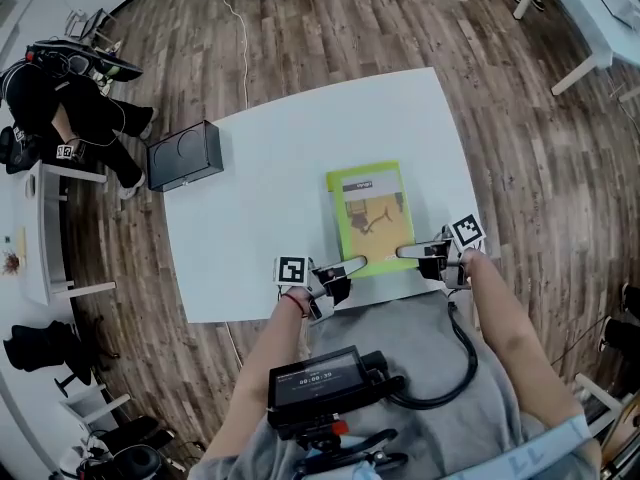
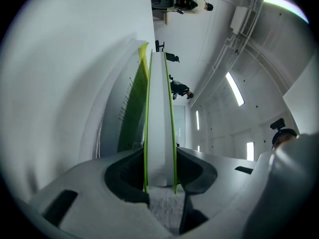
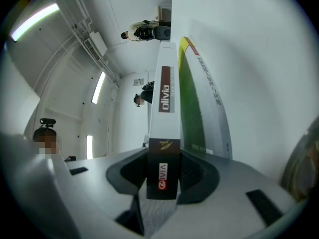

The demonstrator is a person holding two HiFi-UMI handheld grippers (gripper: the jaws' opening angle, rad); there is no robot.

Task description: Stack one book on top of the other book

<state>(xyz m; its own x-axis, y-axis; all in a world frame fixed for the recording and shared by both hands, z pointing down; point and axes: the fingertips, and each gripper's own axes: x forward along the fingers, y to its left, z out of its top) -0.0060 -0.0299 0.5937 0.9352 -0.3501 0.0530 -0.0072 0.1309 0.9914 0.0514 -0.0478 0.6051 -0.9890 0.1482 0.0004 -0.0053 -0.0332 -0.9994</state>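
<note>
A lime-green picture book lies over the white table, and both grippers hold its near edge. My left gripper is shut on the near left corner, its jaws clamping the white page edge. The right gripper is shut on the near right corner, over the printed spine. A second book, green and grey, lies flat on the table right beneath the held one. In the head view the top book almost hides it. I cannot tell whether the two books touch.
A black box stands at the table's far left corner. A person sits at a desk to the left. Another white table is at the upper right. A black device hangs on the wearer's chest.
</note>
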